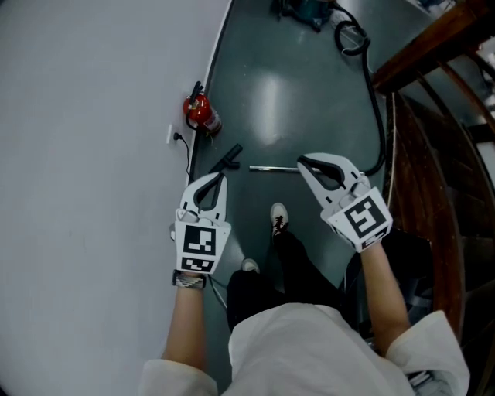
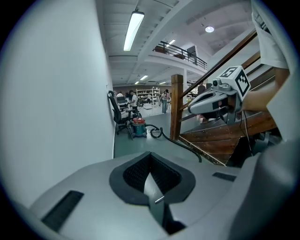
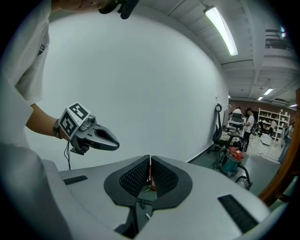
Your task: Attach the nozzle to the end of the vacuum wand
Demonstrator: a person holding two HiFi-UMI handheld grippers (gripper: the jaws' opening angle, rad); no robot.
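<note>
The left tool (image 1: 219, 179) and the right tool (image 1: 302, 162) are hanging shut and holding nothing. The black nozzle (image 1: 231, 154) and the metal wand (image 1: 272, 168) are lying on the floor (image 1: 294, 93).

The dark grey-green floor (image 1: 309, 100) is running up the middle of the head view and catching a pale glare near its centre. A red fire extinguisher (image 1: 201, 114) is standing on it against the white wall, left of centre. Just below that, a black nozzle (image 1: 225, 161) is lying beside the left end of a thin metal wand (image 1: 272, 168), a small gap between them. A black hose (image 1: 377, 116) is curving down the right side from a vacuum (image 1: 303, 11) sitting at the top edge. One of the person's shoes (image 1: 278, 216) is resting below the wand.
</note>
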